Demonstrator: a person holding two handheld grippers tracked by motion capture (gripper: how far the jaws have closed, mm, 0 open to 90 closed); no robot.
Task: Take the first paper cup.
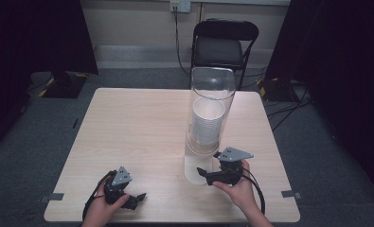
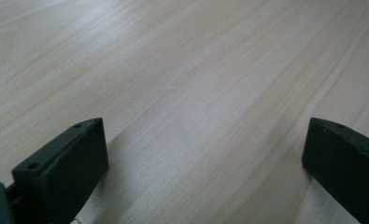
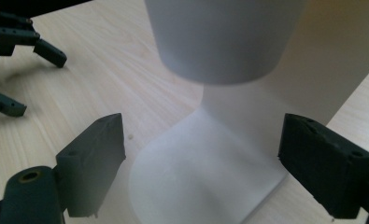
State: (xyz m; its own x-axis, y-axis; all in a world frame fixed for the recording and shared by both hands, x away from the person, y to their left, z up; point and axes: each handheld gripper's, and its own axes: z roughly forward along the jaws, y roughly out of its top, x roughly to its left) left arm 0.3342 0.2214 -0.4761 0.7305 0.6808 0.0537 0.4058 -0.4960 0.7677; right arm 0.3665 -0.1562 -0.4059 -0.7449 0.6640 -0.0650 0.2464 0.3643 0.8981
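A tall clear plastic tube [image 1: 210,113] stands upright on a pale wooden bench [image 1: 137,127], its long axis vertical and its open mouth pointing up. It sits right of the bench's middle, towards the near edge. Inside hangs a stack of white paper cups [image 1: 208,120], mouths up, with the lowest cup held above the tube's open base.

The right gripper [image 1: 206,173] is held level at the foot of the tube, pointing left at it. In the right gripper view its two black jaws stand apart on either side of the tube's base, gripping nothing, with the lowest cup's underside [image 3: 222,42] hanging above and beyond them.

The left gripper [image 1: 138,200] rests near the front left corner of the bench, well apart from the tube, jaws wide open and empty over bare wood.

Beyond the bench, a black folding chair [image 1: 224,45] stands against a pale wall. Grey carpet, dark curtains at both sides, and cables on the floor surround it.
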